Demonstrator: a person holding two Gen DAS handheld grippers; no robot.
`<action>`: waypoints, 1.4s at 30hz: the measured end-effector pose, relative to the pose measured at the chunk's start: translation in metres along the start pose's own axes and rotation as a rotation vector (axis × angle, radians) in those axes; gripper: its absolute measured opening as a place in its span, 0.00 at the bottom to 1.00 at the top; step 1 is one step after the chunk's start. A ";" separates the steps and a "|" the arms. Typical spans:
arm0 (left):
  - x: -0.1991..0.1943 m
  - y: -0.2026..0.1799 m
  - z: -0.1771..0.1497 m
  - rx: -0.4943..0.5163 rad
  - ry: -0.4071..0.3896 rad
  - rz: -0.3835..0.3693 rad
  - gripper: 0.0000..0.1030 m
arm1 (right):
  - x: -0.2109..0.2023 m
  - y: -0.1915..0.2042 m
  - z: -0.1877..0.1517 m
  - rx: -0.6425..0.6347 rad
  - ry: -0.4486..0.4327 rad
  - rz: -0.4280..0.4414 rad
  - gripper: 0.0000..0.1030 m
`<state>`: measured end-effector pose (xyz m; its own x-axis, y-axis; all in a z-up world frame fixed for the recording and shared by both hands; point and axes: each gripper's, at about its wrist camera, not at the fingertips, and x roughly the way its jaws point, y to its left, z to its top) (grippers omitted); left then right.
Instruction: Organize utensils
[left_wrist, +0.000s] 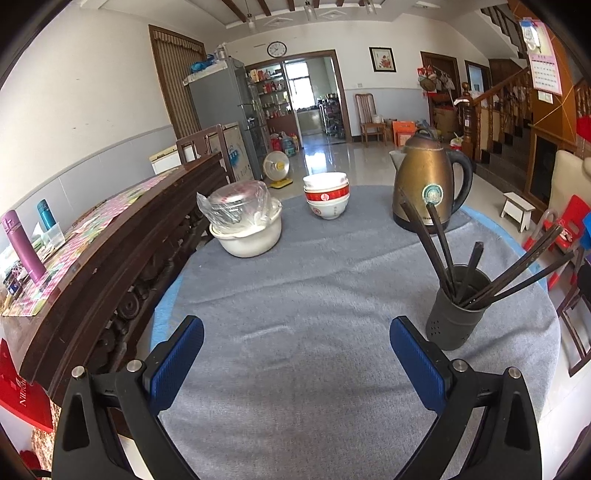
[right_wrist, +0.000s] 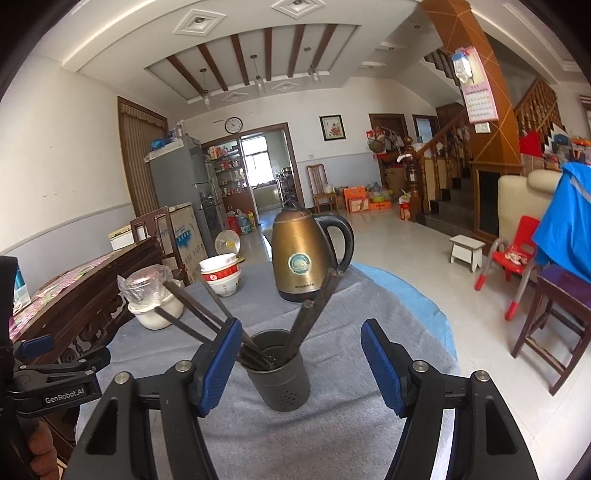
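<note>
A dark grey utensil cup stands on the grey cloth at the right, with several dark chopsticks leaning out of it. My left gripper is open and empty above bare cloth, left of the cup. In the right wrist view the cup stands just ahead, between my right gripper's fingers, with chopsticks fanning left and right. My right gripper is open and empty, held above the cup. The left gripper's body shows at the left edge.
A brass kettle stands at the back right, stacked red and white bowls at the back middle, a white pot with a bagged lid at the back left. A dark wooden bench borders the table's left side.
</note>
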<state>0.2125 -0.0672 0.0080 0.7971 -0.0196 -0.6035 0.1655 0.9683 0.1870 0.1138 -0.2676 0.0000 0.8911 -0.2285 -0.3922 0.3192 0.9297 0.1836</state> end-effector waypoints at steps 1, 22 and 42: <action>0.002 -0.001 0.001 0.001 0.002 -0.002 0.98 | 0.002 -0.001 0.001 0.002 0.003 -0.001 0.69; -0.013 -0.007 -0.008 0.006 -0.014 -0.025 0.98 | -0.024 0.026 -0.008 -0.071 -0.043 0.002 0.69; -0.058 0.008 -0.021 -0.002 -0.080 -0.047 0.98 | -0.073 0.037 -0.005 -0.087 -0.106 0.001 0.69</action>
<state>0.1557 -0.0530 0.0279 0.8322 -0.0852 -0.5480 0.2033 0.9662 0.1584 0.0592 -0.2147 0.0311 0.9219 -0.2527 -0.2936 0.2933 0.9504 0.1030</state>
